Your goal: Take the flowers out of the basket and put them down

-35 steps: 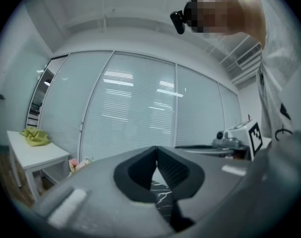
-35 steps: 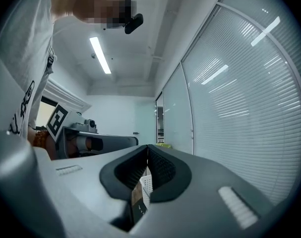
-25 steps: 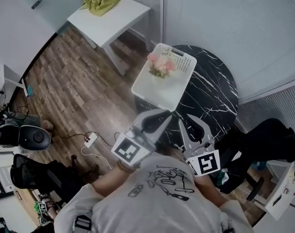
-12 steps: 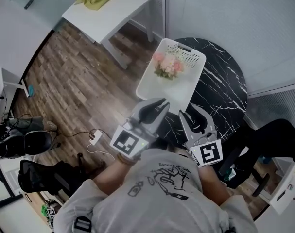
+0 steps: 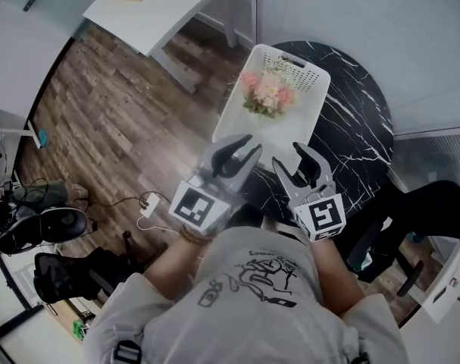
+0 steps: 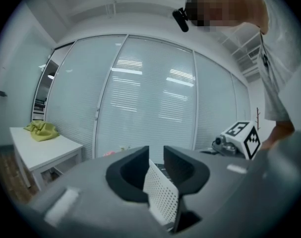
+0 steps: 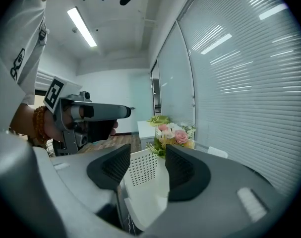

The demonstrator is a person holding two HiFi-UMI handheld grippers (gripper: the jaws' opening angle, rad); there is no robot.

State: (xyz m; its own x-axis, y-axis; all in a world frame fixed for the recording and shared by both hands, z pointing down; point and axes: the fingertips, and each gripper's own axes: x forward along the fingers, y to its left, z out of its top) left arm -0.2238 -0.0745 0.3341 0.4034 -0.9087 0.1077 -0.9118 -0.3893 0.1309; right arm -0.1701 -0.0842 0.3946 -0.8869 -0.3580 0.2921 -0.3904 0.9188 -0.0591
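The flowers (image 5: 267, 93), pink and cream blooms with green leaves, sit bunched at the far end of the basket (image 5: 269, 133) in front of me, not yet taken out. The basket is white, oblong and perforated, and it lies flat on the black marble table (image 5: 351, 127), its near half bare.

The round black surface (image 5: 351, 127), veined with white like marble, stands at the right of the scene and carries a white perforated basket (image 5: 269, 133) on its left side, the basket's near left corner reaching past the rim.
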